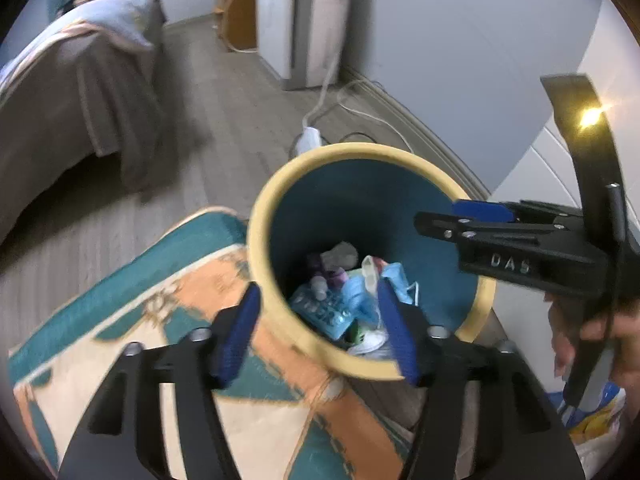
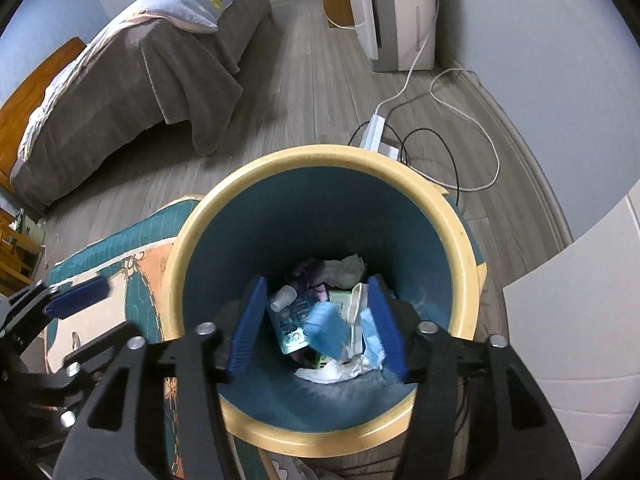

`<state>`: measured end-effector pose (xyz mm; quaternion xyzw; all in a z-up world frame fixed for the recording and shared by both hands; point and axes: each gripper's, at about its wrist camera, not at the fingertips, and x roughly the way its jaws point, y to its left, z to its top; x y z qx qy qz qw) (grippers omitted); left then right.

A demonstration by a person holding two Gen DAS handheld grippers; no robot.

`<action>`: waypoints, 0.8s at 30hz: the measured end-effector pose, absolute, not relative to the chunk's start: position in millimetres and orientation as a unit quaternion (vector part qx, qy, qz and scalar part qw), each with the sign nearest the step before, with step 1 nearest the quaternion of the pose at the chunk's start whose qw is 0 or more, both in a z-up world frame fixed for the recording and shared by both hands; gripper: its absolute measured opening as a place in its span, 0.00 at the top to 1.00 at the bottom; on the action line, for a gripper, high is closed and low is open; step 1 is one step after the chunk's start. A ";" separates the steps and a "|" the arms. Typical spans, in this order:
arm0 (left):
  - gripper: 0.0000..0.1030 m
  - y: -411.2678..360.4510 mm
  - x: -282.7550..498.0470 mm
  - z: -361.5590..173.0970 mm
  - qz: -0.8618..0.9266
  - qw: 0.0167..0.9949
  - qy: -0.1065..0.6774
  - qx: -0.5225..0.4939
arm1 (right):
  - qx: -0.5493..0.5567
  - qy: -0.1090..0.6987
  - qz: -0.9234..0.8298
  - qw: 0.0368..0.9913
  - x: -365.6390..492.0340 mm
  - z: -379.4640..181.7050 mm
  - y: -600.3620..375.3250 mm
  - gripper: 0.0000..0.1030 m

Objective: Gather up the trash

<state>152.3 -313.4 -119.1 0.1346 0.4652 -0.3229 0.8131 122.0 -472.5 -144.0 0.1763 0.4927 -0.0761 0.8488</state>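
Both hand-held grippers, left hand-held gripper [image 1: 318, 330] & right hand-held gripper [image 2: 316, 326], gape empty over bin [image 2: 466, 280]; w/ trash [image 2: 320, 324] inside, lift straight up, clear of rim.

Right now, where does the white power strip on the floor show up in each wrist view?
Left wrist: power strip upper centre, just beyond the far rim of the trash bin.
Right wrist: power strip upper centre-right, again just behind the bin's far rim, with cables looping to its right.
Shared landmark: the bin's cream rim.

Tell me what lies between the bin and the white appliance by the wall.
Right wrist view: bare wood floor with a white power strip and loose cables lies between the bin and the appliance.
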 end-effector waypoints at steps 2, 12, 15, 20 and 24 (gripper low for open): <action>0.24 -301.6 144.9 -113.0 -0.314 0.821 0.462 0.119 | 0.173 0.489 -0.076 0.852 120.4 -137.9 -472.3 0.35; 0.05 -258.8 116.3 -63.1 -0.259 0.865 0.423 0.081 | 0.146 0.472 -0.094 0.864 80.4 -74.6 -450.9 0.06; 0.05 -251.3 111.1 -48.2 -0.242 0.874 0.413 0.077 | 0.119 0.455 -0.101 0.877 58.5 -58.3 -438.5 0.06; 0.05 -250.0 92.5 -38.9 -0.242 0.874 0.411 0.091 | 0.090 0.445 -0.119 0.883 29.3 -49.9 -428.3 0.06; 0.05 -252.9 82.3 -40.6 -0.246 0.869 0.418 0.096 | 0.090 0.439 -0.137 0.883 12.9 -53.9 -429.6 0.06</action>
